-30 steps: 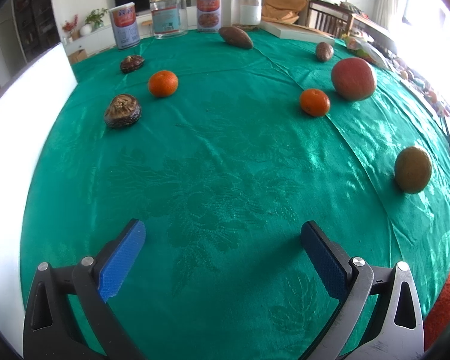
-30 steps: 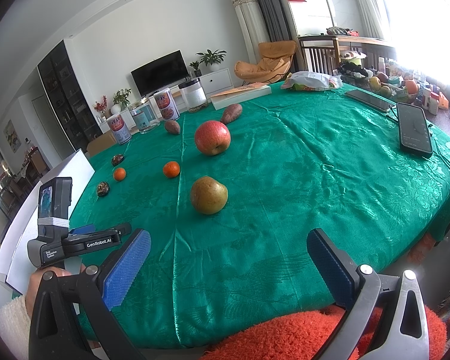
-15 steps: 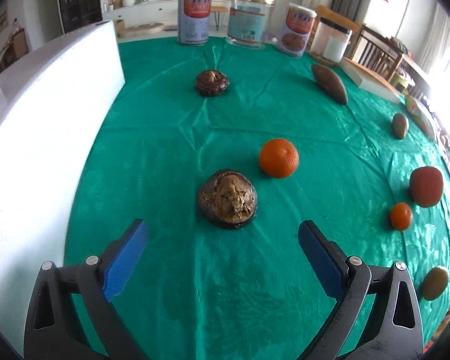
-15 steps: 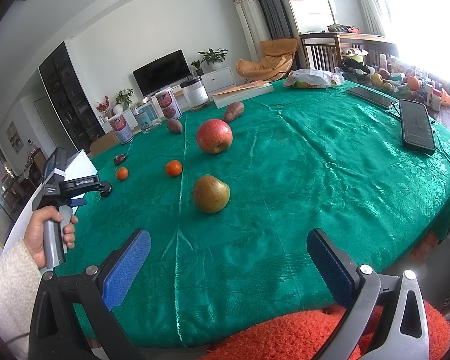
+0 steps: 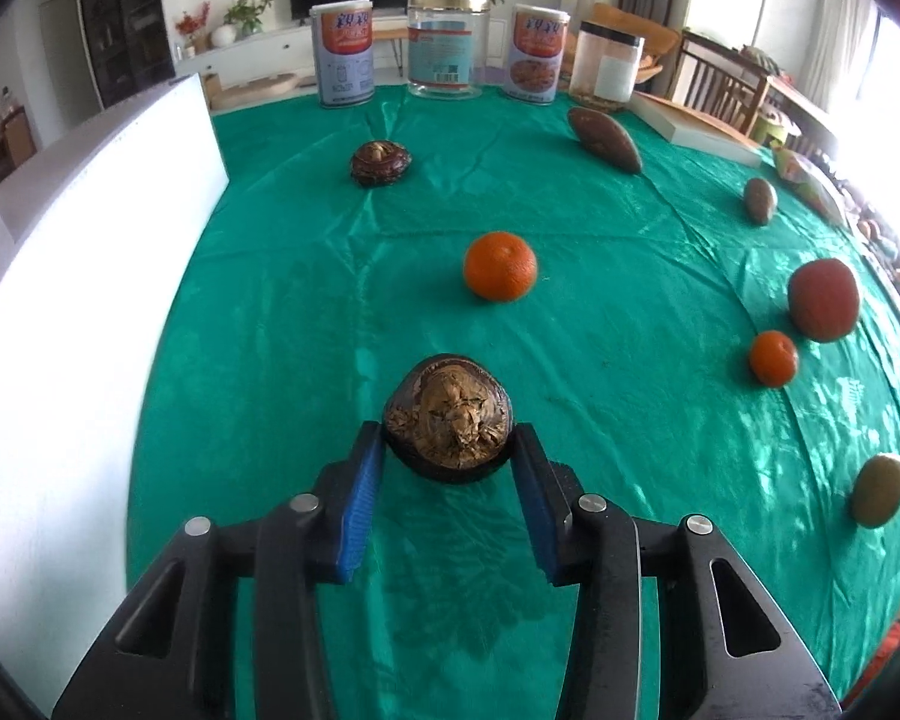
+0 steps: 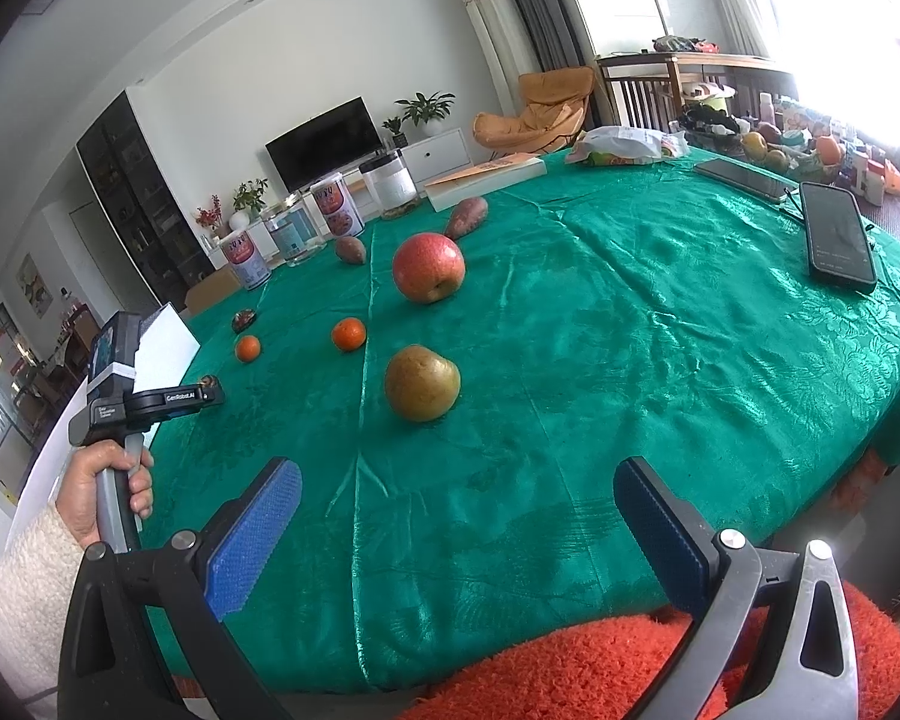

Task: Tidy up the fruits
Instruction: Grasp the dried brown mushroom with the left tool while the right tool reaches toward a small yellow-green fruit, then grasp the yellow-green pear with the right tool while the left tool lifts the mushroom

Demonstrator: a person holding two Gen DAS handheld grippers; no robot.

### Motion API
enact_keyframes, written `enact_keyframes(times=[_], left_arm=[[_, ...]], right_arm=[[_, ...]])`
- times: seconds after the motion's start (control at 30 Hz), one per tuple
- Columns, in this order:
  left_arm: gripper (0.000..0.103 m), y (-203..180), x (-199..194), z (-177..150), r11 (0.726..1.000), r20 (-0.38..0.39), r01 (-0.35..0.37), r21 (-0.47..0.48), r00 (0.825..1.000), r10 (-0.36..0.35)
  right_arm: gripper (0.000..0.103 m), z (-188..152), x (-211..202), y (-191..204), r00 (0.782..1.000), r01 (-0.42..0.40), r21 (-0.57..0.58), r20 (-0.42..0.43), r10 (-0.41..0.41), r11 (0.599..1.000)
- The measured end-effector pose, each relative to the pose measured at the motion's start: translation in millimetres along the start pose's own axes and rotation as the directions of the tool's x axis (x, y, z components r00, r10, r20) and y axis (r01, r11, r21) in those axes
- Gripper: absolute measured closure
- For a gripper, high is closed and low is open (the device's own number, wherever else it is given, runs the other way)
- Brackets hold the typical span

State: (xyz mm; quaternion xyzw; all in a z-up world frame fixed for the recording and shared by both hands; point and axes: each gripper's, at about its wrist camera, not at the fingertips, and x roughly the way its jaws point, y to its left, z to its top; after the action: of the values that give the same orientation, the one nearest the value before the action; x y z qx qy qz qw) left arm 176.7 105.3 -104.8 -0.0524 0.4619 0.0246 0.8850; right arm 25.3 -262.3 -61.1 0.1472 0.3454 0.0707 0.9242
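Since the earlier frames the left claw (image 5: 448, 444) has crossed the green cloth (image 5: 630, 420) to the near brown nut (image 5: 448, 420), and its jaws have just been closing, so the blue pads (image 5: 363, 480) now sit against the nut's two sides with the nut on the cloth. Beyond it lie an orange (image 5: 500, 266) and a second nut (image 5: 381, 162), with cans (image 5: 342, 52) at the far edge and a white board (image 5: 90, 240) to the left. To the right are an apple (image 5: 823, 299), another orange (image 5: 773, 358) and a pear (image 5: 879, 489). The right claw (image 6: 457, 516) hangs wide and empty near the pear (image 6: 422, 382).
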Motion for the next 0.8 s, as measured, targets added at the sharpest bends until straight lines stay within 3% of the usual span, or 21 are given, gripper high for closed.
enact_keyframes(times=[0.13, 0.2, 0.3, 0.43, 0.57, 0.7, 0.8], left_arm=[[0.059, -5.4, -22.8, -15.5, 0.998, -0.012, 0.068, -0.006, 0.998, -0.068], [0.059, -7.1, -37.0, -22.1, 0.995, -0.012, 0.102, -0.008, 0.995, -0.102], [0.059, -8.7, -53.6, -31.0, 0.991, -0.011, 0.136, -0.003, 0.991, -0.136], [0.059, -10.3, -66.9, -41.8, 0.986, -0.021, 0.165, 0.004, 0.986, -0.165], [0.059, -13.8, -83.1, -50.3, 0.982, -0.002, 0.185, 0.031, 0.983, -0.185], [0.059, -14.8, -98.2, -55.5, 0.980, 0.012, 0.193, 0.050, 0.981, -0.194], [0.059, -12.1, -107.3, -60.0, 0.977, 0.014, 0.208, 0.044, 0.978, -0.209]], right_arm=[[0.000, 1.8, -0.7, -15.0, 0.998, -0.064, 0.076, -0.020, 0.066, 0.995], [0.000, 9.5, 5.6, -24.5, 0.992, -0.080, 0.122, -0.090, 0.091, 0.989], [0.000, 33.3, 17.4, -29.7, 0.977, -0.004, 0.106, -0.212, 0.026, 0.994], [0.000, 69.6, 50.0, -17.9, 0.933, 0.065, 0.000, -0.354, -0.061, 0.998], [0.000, 83.8, 95.9, -2.1, 0.897, -0.062, 0.054, -0.435, 0.079, 0.997], [0.000, 75.8, 142.0, 4.7, 0.863, -0.053, 0.116, -0.494, 0.104, 0.992], [0.000, 69.6, 160.0, -2.4, 0.853, -0.041, 0.218, -0.500, 0.147, 0.975]])
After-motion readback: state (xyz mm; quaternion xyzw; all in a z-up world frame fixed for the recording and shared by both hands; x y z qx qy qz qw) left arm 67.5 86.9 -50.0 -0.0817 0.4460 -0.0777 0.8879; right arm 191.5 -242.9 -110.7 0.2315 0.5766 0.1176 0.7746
